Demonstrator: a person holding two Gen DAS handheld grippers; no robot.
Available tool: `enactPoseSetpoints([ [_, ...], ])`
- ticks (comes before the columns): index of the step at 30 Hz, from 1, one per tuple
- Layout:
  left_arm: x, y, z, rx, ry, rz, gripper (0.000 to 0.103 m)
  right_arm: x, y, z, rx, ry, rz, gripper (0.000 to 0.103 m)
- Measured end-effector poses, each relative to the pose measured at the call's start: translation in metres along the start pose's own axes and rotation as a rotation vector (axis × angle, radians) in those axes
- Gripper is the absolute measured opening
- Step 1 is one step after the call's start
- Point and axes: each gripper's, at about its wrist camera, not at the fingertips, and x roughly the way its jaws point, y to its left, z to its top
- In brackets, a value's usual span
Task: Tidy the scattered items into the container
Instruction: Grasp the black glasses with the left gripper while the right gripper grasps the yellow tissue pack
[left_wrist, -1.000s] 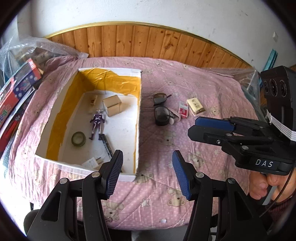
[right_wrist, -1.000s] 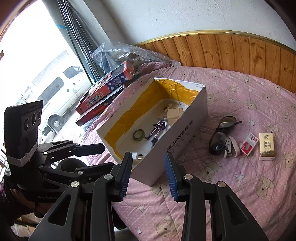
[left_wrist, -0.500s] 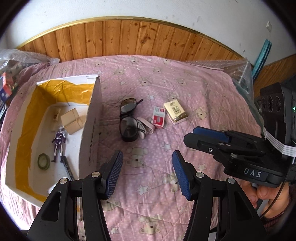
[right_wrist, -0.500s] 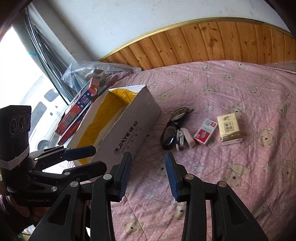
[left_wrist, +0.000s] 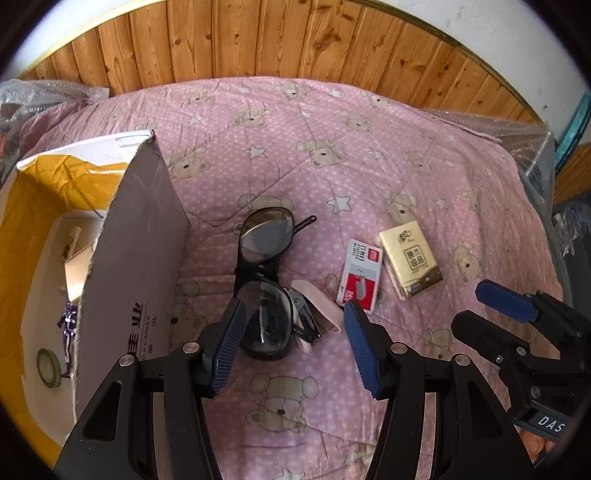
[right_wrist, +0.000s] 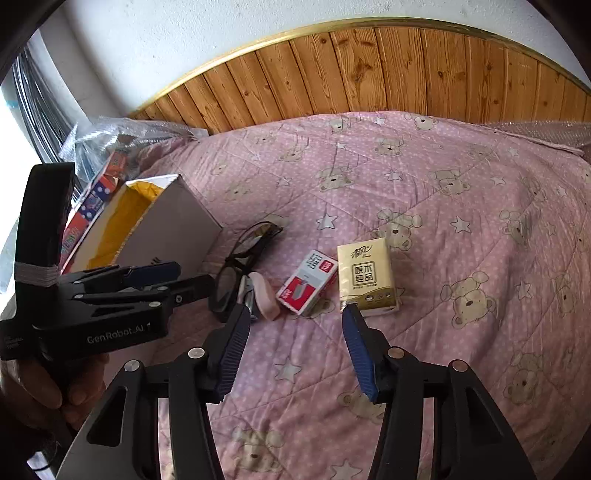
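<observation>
Left wrist: right gripper (left_wrist: 491, 314) reads "DAS".

**Two wrist views, angled down at the bed**

Each camera looks steeply down along its own fingers, close above the pink quilt (left_wrist: 295, 147). Both share the glasses (left_wrist: 264, 280), red box (right_wrist: 306, 282), gold tissue pack (right_wrist: 367, 277) and cardboard box (left_wrist: 136, 258).

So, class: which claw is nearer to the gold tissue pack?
Right. The right claw hangs open just before the gold tissue pack; the left claw is over the sunglasses, farther away.
</observation>
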Motion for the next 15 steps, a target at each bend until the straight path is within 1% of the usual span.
enactPoseSetpoints([
  [4, 0.026, 0.007, 0.007, -0.030, 0.029, 0.014, 0.058, 0.024, -0.006, 0.009, -0.043, 0.012, -0.070, 0.068],
  [7, 0.041, 0.009, 0.011, -0.032, 0.045, 0.031, 0.058, 0.040, -0.012, 0.014, -0.054, 0.020, -0.098, 0.073],
  [9, 0.051, 0.011, 0.014, -0.038, 0.053, 0.049, 0.058, 0.051, -0.016, 0.015, -0.062, 0.030, -0.103, 0.073],
  [13, 0.065, 0.018, 0.019, -0.059, 0.057, 0.053, 0.059, 0.068, -0.023, 0.015, -0.060, 0.043, -0.104, 0.074],
  [15, 0.071, 0.021, 0.022, -0.067, 0.063, 0.069, 0.059, 0.074, -0.027, 0.014, -0.054, 0.048, -0.099, 0.075],
])
